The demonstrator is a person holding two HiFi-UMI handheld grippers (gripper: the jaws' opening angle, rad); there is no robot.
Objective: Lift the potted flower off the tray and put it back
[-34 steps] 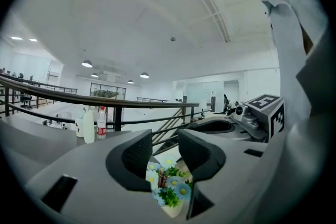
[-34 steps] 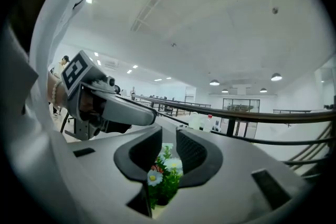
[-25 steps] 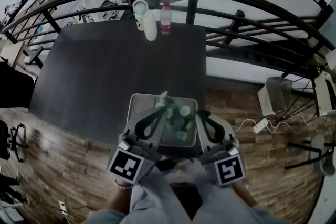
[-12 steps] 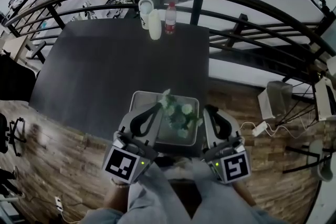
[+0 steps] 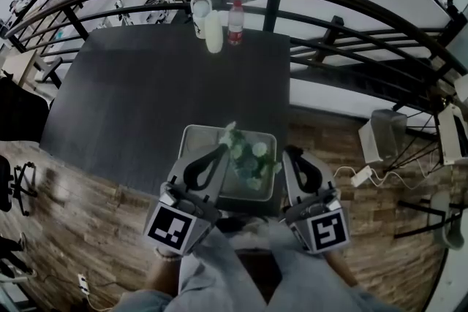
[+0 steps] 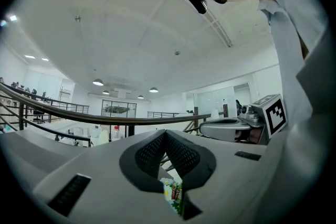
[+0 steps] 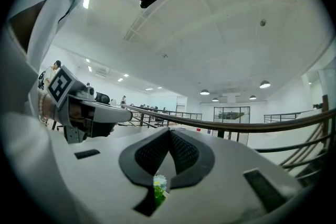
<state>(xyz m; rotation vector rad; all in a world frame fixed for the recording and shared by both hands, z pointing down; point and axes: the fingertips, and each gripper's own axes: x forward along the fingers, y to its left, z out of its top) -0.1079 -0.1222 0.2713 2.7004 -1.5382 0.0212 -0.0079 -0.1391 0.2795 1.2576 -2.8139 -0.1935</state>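
The potted flower [image 5: 247,159] stands in the tray [image 5: 191,139] at the table's [image 5: 146,84] near edge. This fits either a lift yet to come or a completed return. The left gripper [image 5: 218,151] and right gripper [image 5: 290,155] flank it, fingers [image 6: 149,152] pressed together on nothing. Only the head view shows the tray. The gripper views confirm the closed tips, with blossoms glimpsed below.

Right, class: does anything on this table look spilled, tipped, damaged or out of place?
Nothing stands out. The potted flower sits in the tray near the front edge of the table, and the bottle at the far edge stands upright.
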